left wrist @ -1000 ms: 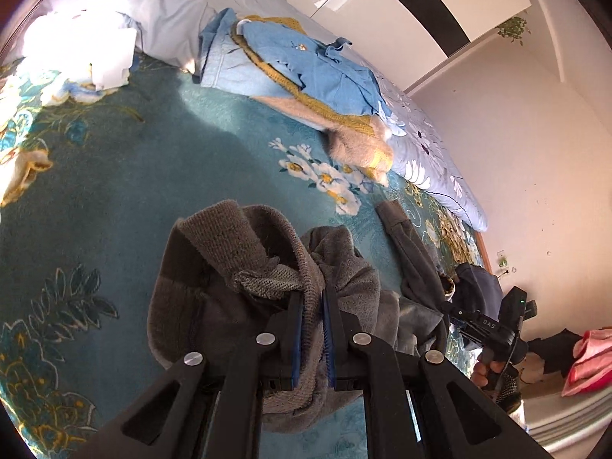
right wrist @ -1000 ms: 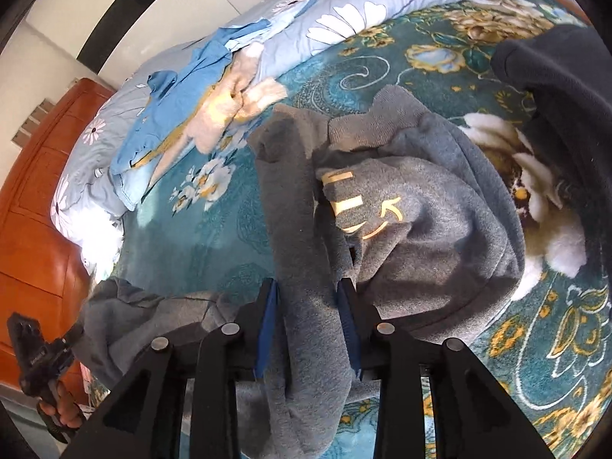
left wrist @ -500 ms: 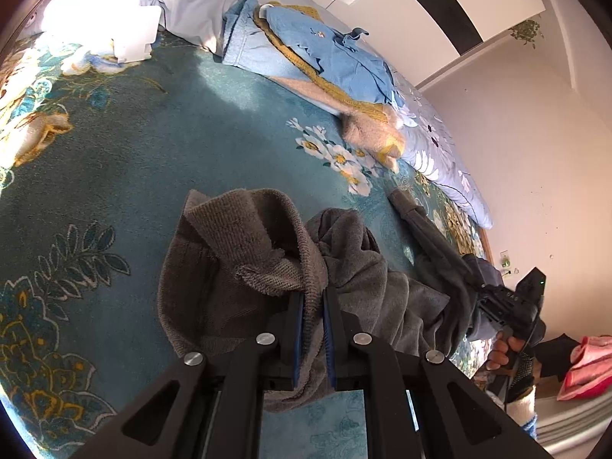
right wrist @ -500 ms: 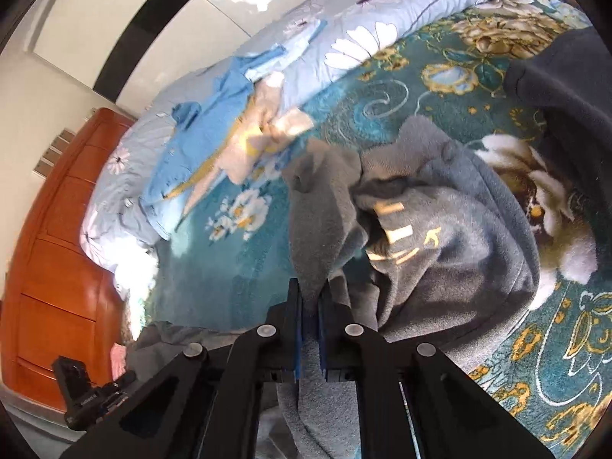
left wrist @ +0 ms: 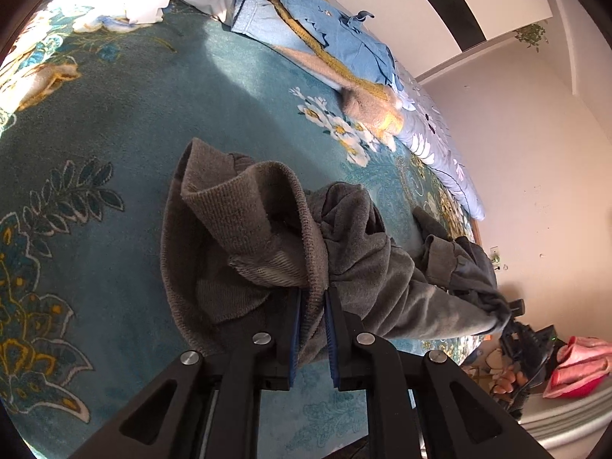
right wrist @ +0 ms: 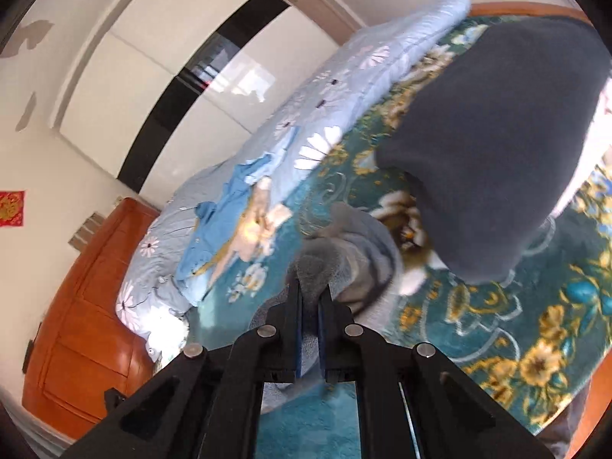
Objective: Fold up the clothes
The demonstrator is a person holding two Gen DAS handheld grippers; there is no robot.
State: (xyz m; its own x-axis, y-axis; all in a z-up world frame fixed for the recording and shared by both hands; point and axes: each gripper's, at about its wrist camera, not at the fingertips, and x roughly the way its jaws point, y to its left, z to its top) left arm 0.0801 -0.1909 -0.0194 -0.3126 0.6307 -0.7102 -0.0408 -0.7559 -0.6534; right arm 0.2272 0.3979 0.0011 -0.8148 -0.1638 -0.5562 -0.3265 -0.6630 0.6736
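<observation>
Grey sweatshirt [left wrist: 367,267] stretches lengthwise from left claw [left wrist: 311,329] to right claw [left wrist: 508,321].

In the right wrist view the grey sweater [right wrist: 355,260] at the centre is blurred, and the tool [right wrist: 310,306] hides its lower part. The dark garment [right wrist: 493,145] is cut off at the right edge. In the left wrist view, lower right, the other tool [left wrist: 526,348] is half hidden behind cloth.

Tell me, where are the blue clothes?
In the left wrist view the blue clothes lie at the top, at the far side of the teal floral blanket, on the pale daisy quilt, over a tan sweater.
</observation>
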